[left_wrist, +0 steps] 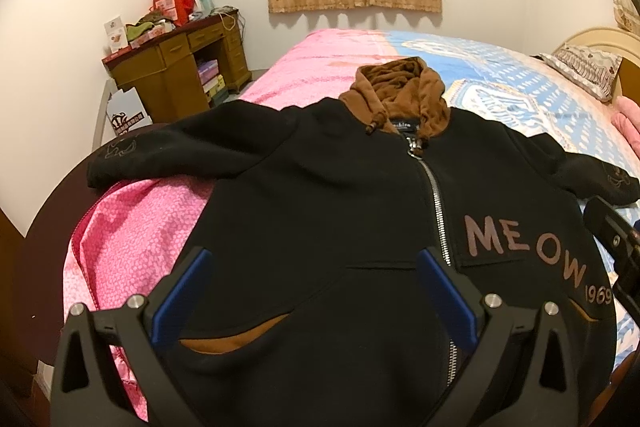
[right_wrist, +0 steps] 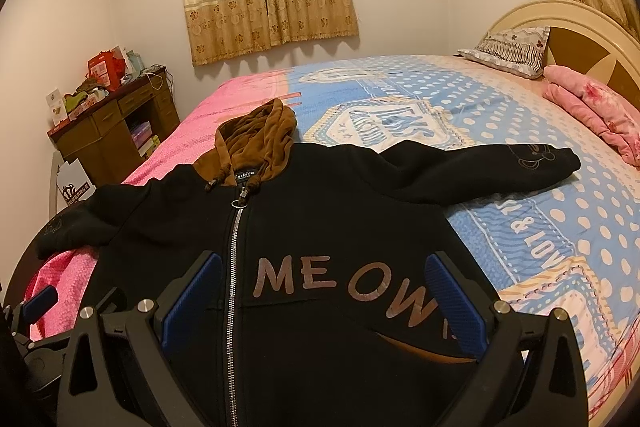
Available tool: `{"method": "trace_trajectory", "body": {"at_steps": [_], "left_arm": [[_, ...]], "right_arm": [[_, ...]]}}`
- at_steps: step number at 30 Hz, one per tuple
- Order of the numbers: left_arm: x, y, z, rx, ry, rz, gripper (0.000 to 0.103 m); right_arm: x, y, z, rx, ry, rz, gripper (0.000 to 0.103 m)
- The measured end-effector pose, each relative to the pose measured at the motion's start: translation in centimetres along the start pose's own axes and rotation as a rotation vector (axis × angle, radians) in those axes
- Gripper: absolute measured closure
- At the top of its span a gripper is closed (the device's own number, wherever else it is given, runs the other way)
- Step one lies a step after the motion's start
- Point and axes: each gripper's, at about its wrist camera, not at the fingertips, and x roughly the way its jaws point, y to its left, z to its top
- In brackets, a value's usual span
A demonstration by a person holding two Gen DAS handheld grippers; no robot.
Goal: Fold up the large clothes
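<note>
A black zip hoodie point(left_wrist: 320, 195) with a brown hood point(left_wrist: 400, 83) and "MEOW" lettering lies front up on the bed, zipped, both sleeves spread out to the sides. It also shows in the right wrist view point(right_wrist: 340, 227). My left gripper point(left_wrist: 316, 267) is open and empty, above the hoodie's left front near the pocket. My right gripper point(right_wrist: 324, 275) is open and empty, above the lettering on the right front. The right gripper's edge shows in the left wrist view point(left_wrist: 616, 239); the left gripper shows in the right wrist view point(right_wrist: 36, 303).
The bed has a pink cover point(left_wrist: 320, 67) on the left and a blue dotted sheet point(right_wrist: 520, 115) on the right. A pillow point(right_wrist: 512, 47), a folded pink blanket point(right_wrist: 596, 111) and the headboard point(right_wrist: 588, 39) are far right. A cluttered wooden desk point(left_wrist: 180, 63) stands by the left wall.
</note>
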Motion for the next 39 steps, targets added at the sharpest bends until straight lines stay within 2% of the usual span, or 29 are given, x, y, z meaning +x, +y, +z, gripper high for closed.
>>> {"method": "trace_trajectory", "body": {"at_steps": [22,30,35,39], "left_arm": [[0.2,0.1,-0.3,0.002,0.005,-0.001,0.000],[1.2,-0.3,-0.3,0.020,0.022,0.009,0.000],[2.9,0.8,0.4,-0.003,0.042,-0.020,0.000],[4.6,2.4,1.9,-0.037,0.044,0.023,0.000]], "right_arm": [[0.5,-0.1,-0.3,0.003,0.006,0.014,0.001],[1.9,-0.9,-0.1,0.030,0.043,0.031,0.001],[3.5,-4.3,0.7,0.098,0.080,0.045,0.001],[4.6,-10.0,1.9,0.215,0.098,0.011,0.002]]}}
